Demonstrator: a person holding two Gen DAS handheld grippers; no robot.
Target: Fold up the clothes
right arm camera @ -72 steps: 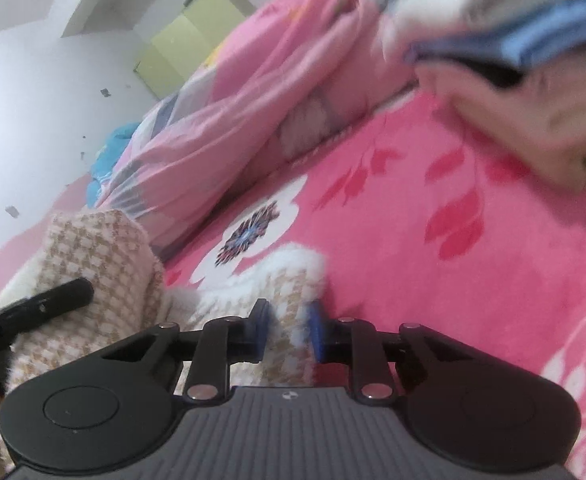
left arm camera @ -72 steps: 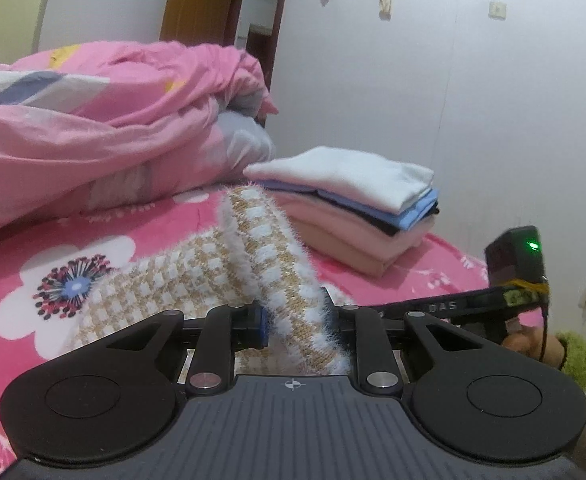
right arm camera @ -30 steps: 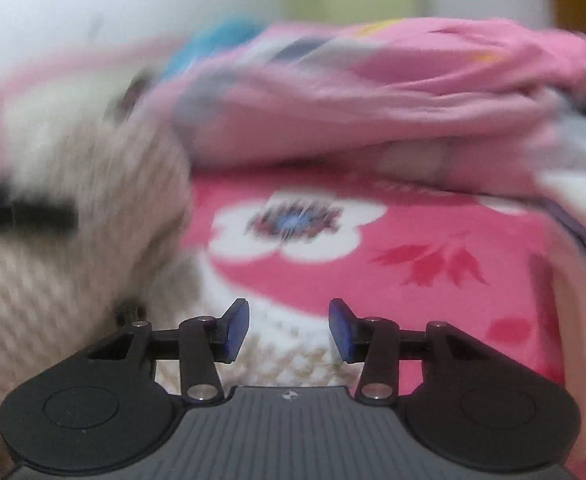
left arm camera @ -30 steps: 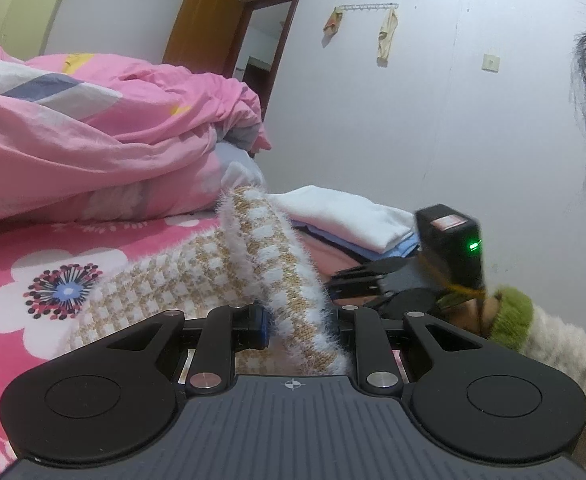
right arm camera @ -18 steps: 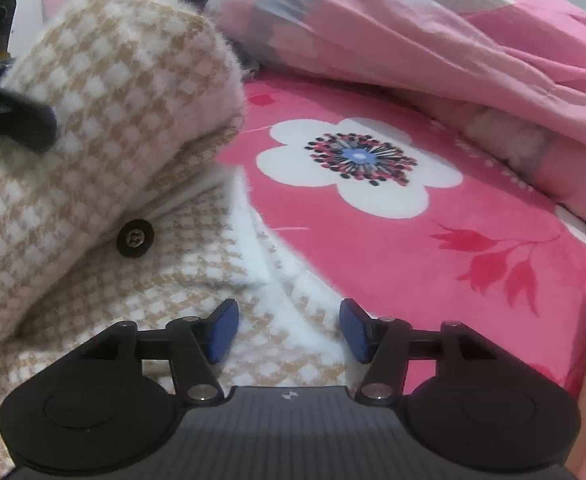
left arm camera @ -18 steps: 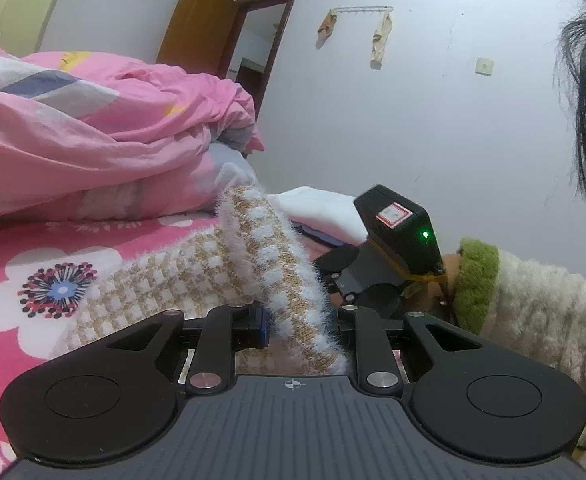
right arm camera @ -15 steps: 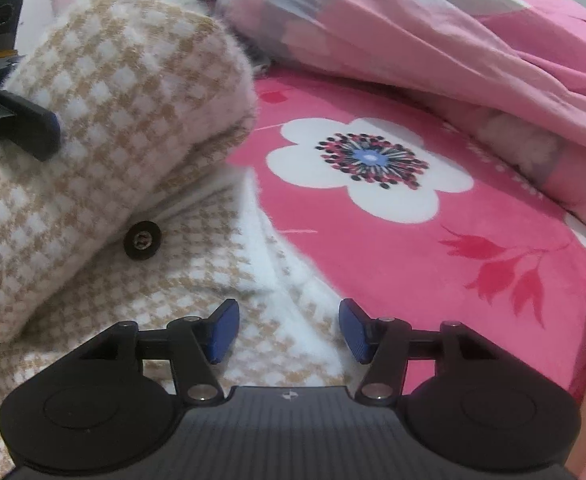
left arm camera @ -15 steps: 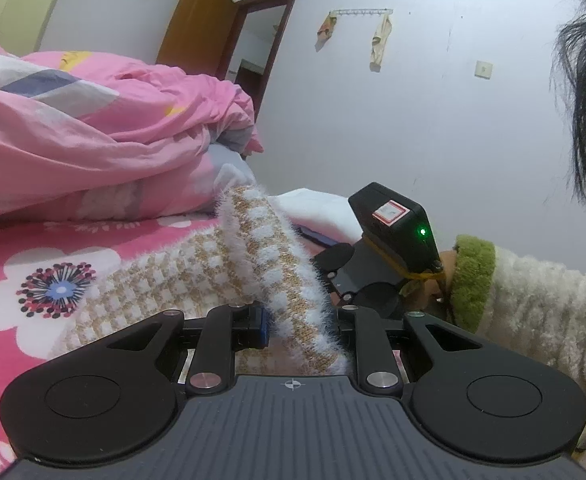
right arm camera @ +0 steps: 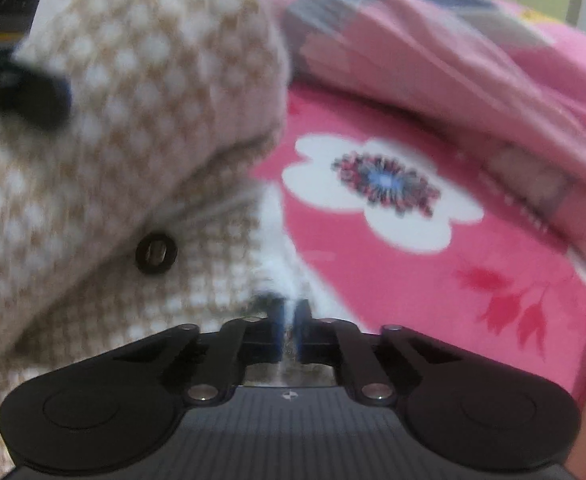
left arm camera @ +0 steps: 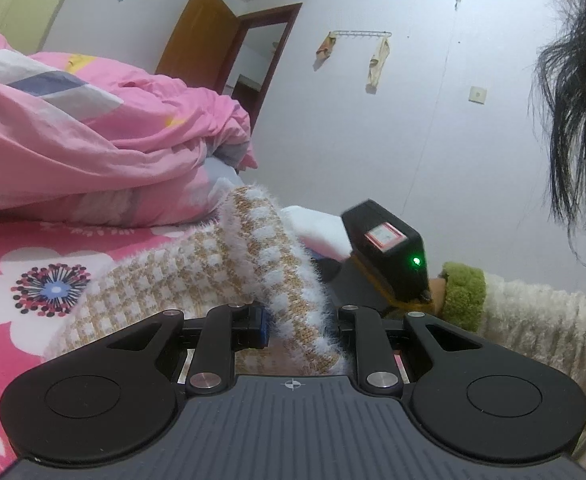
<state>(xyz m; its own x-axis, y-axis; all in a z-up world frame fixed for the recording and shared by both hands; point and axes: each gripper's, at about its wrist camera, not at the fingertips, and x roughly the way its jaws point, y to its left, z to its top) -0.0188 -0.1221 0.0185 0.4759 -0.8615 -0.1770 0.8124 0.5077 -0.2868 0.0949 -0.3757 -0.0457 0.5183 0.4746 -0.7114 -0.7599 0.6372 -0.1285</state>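
Clamping a raised fold of a fuzzy tan-and-white checked cardigan [left arm camera: 249, 264], the left gripper [left arm camera: 303, 326] holds the knit up off a pink floral bedsheet [left arm camera: 9, 276], its jaws parted only by the thickness of the cloth between them. White fringe runs along the cardigan's edge, and the rest of the garment lies spread flat on the bed below the lifted part. The right gripper [right arm camera: 289, 330] has its blue-padded jaws drawn almost together on the white fluffy hem, pinching a thin strip of it low on the sheet. A dark round button [right arm camera: 157, 253] shows on the flat layer, just beneath the raised fold, in the blurred right wrist view. A rumpled pink duvet [left arm camera: 93, 148] is heaped behind the garment. A sleeve [left arm camera: 533, 324] with a green cuff reaches in behind the right gripper's body in the left wrist view.
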